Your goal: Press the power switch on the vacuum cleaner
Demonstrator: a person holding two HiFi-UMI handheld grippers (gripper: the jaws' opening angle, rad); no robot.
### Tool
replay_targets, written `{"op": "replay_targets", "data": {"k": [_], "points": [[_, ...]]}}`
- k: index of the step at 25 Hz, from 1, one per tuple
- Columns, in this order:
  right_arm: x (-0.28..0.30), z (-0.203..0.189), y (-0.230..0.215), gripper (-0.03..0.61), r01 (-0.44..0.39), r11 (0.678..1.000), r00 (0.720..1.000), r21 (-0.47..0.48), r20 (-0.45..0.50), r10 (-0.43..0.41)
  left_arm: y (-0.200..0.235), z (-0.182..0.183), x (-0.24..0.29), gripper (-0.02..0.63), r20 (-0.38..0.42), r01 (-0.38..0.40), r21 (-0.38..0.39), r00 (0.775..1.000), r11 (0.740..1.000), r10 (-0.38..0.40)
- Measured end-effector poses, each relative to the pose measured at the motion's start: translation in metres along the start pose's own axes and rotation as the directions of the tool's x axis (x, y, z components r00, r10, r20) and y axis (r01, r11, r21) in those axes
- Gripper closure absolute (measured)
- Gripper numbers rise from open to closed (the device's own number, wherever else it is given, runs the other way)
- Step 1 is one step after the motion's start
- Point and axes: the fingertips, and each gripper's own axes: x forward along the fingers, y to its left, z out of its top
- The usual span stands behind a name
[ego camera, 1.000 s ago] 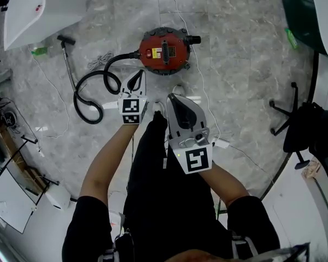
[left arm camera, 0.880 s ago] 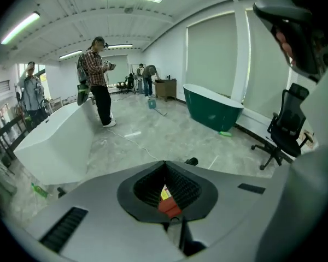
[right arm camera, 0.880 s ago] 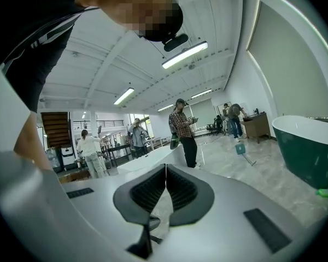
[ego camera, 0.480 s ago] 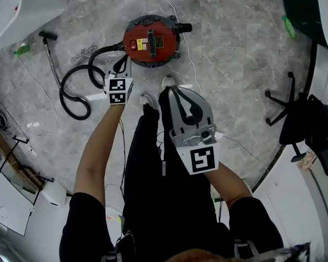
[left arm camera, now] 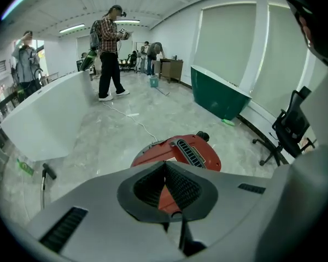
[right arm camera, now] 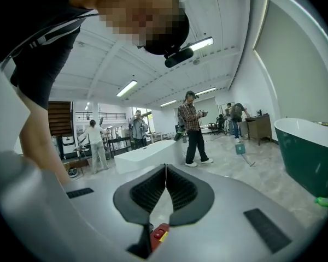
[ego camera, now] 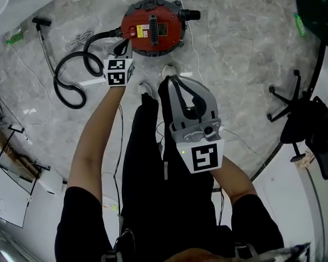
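Left tool [ego camera: 122, 49]: jaws closed, empty, now advanced to just beside round red vacuum cleaner [ego camera: 153, 27] on grey marble floor [ego camera: 235, 64] | right tool [ego camera: 173, 82]: closed, empty, held back | switch press likely imminent.

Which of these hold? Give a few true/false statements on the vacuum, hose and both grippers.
The left gripper is nearer the vacuum cleaner than the right gripper. True.
The left gripper's jaws stand wide apart. False: their tips meet, with nothing between.
The right gripper clamps the hose. False: it is shut on nothing; the hose lies on the floor.
The vacuum cleaner has a red body. True.
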Motion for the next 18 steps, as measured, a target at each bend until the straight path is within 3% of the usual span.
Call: {"op": "replay_targets", "data": {"k": [18], "points": [[0.007,-0.053,0.003,0.558,-0.011,1.0,0.996,0.0,-0.093,0.01,0.021,-0.039,0.059,0.595,-0.084,0.029,0.023,0.996,0.999,-0.027]]}}
